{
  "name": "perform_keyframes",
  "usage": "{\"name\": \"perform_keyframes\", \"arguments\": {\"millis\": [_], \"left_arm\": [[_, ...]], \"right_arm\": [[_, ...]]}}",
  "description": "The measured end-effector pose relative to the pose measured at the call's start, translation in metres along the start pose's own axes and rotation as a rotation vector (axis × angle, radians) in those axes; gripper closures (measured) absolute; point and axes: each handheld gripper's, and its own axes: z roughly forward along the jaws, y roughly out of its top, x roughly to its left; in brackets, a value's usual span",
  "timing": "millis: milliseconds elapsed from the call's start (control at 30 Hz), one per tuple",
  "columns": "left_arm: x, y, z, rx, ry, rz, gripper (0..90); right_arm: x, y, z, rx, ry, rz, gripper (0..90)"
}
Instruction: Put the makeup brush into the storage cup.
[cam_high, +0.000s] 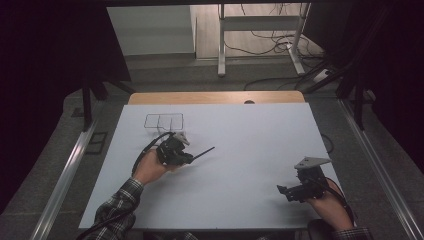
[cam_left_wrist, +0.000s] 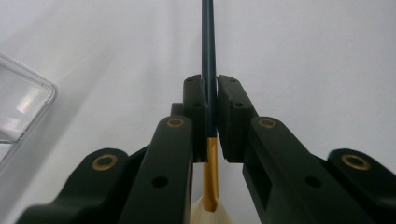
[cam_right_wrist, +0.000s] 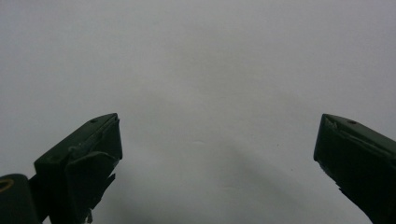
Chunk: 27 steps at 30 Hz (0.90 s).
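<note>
Brush (cam_left_wrist: 208, 70) handle sits clamped between the left gripper (cam_left_wrist: 211, 100) fingers (cam_left_wrist: 195, 109); right gripper (cam_right_wrist: 217, 140) fingers wide.

Right claw (cam_right_wrist: 217, 140) jaws wide apart over bare white table (cam_right_wrist: 210, 60), nothing between them.

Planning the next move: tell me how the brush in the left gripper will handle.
The brush looks thin and stiff, so probably light. Its round handle may pivot or slip between the left gripper pads. Laid down, it could roll on the smooth table.
</note>
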Motion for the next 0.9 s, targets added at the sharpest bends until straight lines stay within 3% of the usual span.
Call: {"name": "perform_keyframes", "arguments": {"millis": [633, 900], "left_arm": [[-0.017, -0.007, -0.011, -0.034, 0.011, 0.017, 83.0], [-0.027, -0.013, -0.016, -0.058, 0.003, 0.004, 83.1]], "right_arm": [[-0.001, 0.001, -0.001, -0.014, 0.004, 0.000, 0.2], [-0.001, 0.001, -0.002, -0.024, 0.004, 0.003, 0.1]]}}
